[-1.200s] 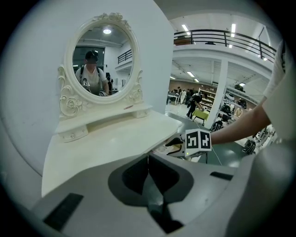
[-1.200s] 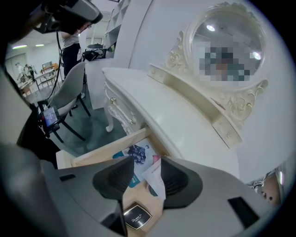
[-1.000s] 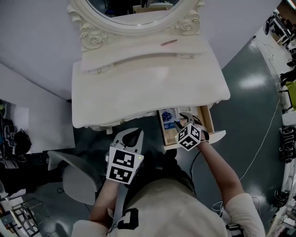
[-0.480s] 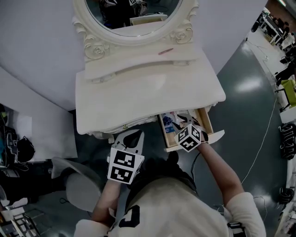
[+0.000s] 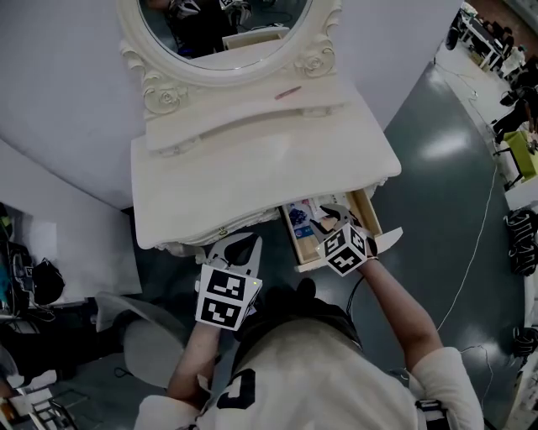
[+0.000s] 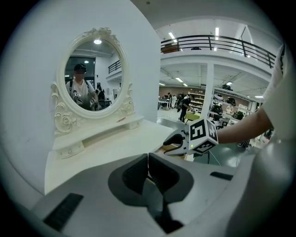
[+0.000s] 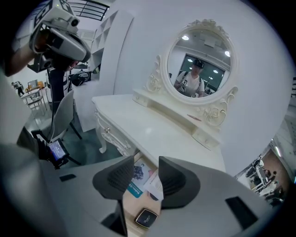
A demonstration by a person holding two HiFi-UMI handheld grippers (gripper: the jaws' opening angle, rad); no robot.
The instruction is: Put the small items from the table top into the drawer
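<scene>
Drawer (image 5: 368,217), open under the right near edge of the tabletop (image 5: 252,168); holds blue packet (image 7: 137,178), dark compact (image 7: 147,217) and paper. Slim pink stick (image 5: 287,92) lies on the far shelf below the mirror (image 5: 227,25), apparently not yet stowed. Right claw (image 7: 144,169) over drawer, jaws apart, nothing between; forearm reaching forward. Left claw (image 6: 148,155) jaws together, empty, left of drawer. Advice: lift clear of drawer walls, pinch stick across its middle.

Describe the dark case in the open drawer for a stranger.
The white dressing table has one drawer open at front right. Near its front edge lies the case: small, square, black with a pale rim, unlike the blue-printed packet and white paper behind it.
</scene>
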